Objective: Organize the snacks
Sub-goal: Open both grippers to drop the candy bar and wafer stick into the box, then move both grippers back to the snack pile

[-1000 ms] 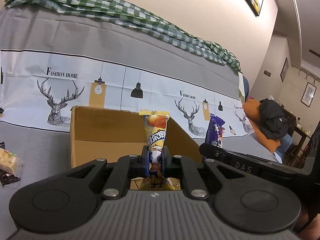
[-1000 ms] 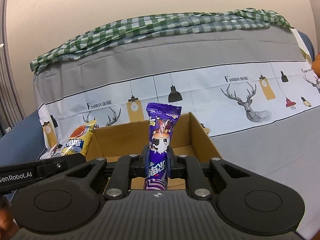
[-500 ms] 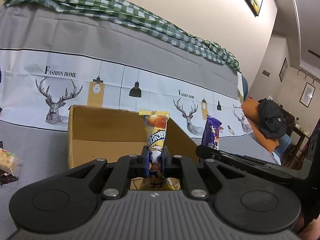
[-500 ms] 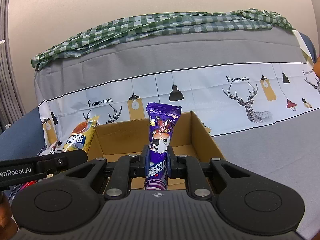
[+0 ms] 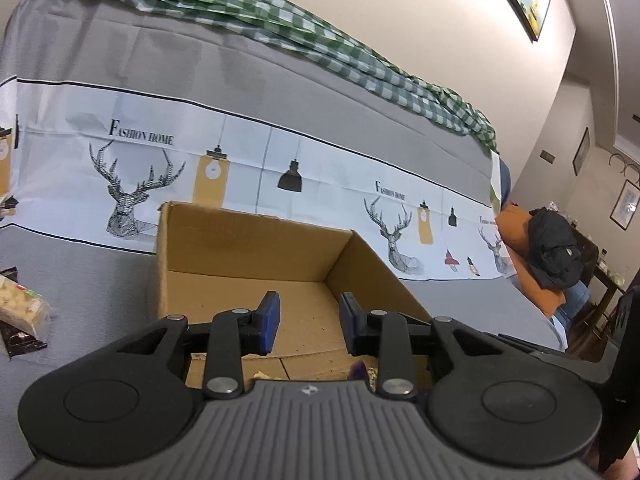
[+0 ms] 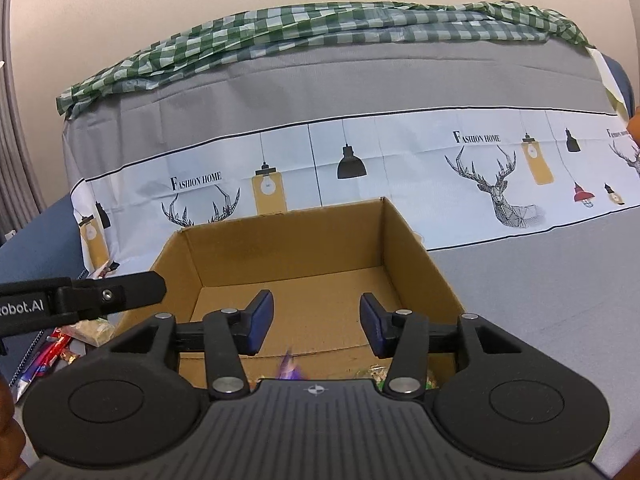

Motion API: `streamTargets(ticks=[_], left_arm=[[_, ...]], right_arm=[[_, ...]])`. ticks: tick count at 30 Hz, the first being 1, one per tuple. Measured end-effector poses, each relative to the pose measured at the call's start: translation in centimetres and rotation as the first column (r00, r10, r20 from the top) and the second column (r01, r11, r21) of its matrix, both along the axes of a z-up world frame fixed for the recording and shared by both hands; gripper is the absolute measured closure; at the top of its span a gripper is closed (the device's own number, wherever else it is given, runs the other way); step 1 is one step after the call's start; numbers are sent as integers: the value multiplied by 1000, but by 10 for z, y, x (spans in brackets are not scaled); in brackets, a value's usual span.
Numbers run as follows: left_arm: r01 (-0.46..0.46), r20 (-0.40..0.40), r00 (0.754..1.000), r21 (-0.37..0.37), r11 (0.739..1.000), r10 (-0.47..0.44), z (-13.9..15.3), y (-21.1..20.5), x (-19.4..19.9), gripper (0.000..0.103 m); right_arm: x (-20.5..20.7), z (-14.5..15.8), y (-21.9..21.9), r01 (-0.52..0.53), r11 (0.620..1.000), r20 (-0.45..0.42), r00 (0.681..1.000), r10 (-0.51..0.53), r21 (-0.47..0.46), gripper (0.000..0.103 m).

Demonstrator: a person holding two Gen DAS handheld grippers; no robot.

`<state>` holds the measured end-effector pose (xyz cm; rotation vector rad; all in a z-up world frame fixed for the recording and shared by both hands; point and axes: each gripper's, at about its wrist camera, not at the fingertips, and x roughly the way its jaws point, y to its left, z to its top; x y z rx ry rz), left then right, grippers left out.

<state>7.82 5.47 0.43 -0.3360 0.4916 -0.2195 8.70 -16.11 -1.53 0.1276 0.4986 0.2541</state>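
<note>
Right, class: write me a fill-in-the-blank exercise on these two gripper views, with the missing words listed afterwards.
1. Both grippers hover over an open box made of ____.
2. The left gripper has just been opening, and between its blue pads there is ____.
3. The cloth draped along the top of the sofa back has a green and white ____ pattern.
4. The animal printed on the sofa cover is a ____.

Missing words: cardboard; nothing; checked; deer

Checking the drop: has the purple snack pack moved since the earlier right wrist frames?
Yes. It has dropped from the right claw, whose jaws have just been opening, into the cardboard box; only the purple snack pack's tip shows.
</note>
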Motion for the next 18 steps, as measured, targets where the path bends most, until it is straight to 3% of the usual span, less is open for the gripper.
streamTargets(ticks=[3,7,10,12,15,18], left_arm=[[-20,20,1000,15,1000,20,2,5,-4,69],[-47,52,998,71,996,43,5,19,-17,83],[-47,11,999,87,995,46,9,45,-24,83],[-70,-35,997,139,988,75,11,68,-22,82],[-146,-116,977,240,960,177,7,110,-20,82],[-261,-172,926,352,899,337,-14,146,-27,82]], right_arm=[[0,1,3,-5,1000,4,1000,5,-2,50],[3,2,10,-22,1000,-8,1000,22,12,50],[3,4,19,-37,999,-8,999,38,19,50],[0,7,28,-53,998,-1,999,53,35,50],[-4,10,42,-83,995,3,997,83,55,52],[-7,13,61,-137,987,1,991,137,86,59]])
